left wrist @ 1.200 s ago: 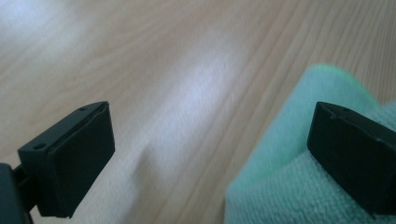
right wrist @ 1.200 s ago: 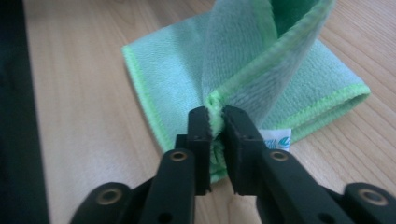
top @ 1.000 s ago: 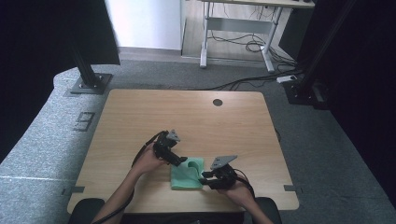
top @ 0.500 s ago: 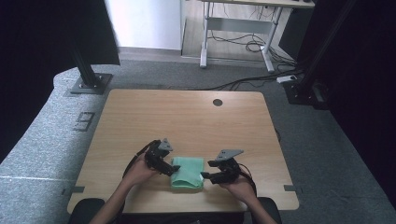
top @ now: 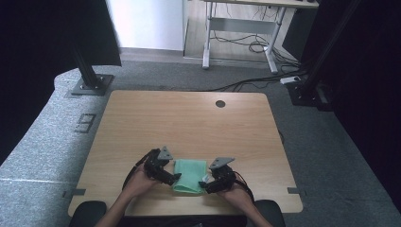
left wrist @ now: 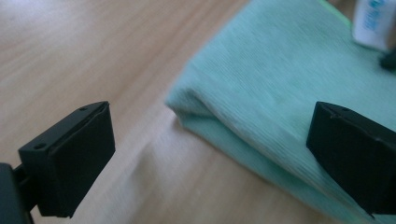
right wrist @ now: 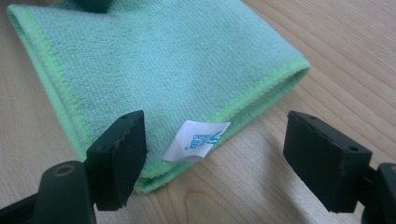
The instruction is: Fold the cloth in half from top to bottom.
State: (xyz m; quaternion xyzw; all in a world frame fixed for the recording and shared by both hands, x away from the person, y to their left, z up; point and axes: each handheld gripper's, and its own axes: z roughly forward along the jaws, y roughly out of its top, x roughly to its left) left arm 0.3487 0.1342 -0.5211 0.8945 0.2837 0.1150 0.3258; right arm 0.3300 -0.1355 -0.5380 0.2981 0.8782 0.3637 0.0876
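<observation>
A green microfibre cloth (top: 190, 175) lies folded flat near the front edge of the wooden table (top: 189, 123). My left gripper (top: 173, 178) is at its left edge, open. In the left gripper view its jaws (left wrist: 210, 116) stand wide around a folded corner of the cloth (left wrist: 280, 84) without pressing it. My right gripper (top: 204, 185) is at the cloth's right front corner, and its jaws have just been opening. In the right gripper view they (right wrist: 215, 123) stand open around the corner of the cloth (right wrist: 154, 60) that carries a white label (right wrist: 196, 140).
A round cable hole (top: 220, 103) sits near the table's far edge. A black stand base (top: 90, 85) rests on the grey floor at the far left. A white desk frame with cables (top: 241, 33) stands behind. Both forearms enter from the bottom edge.
The left gripper has drawn back toward the near left, off the cloth's top. The right gripper's jaws have opened and let the cloth go. The cloth now lies flatter.
</observation>
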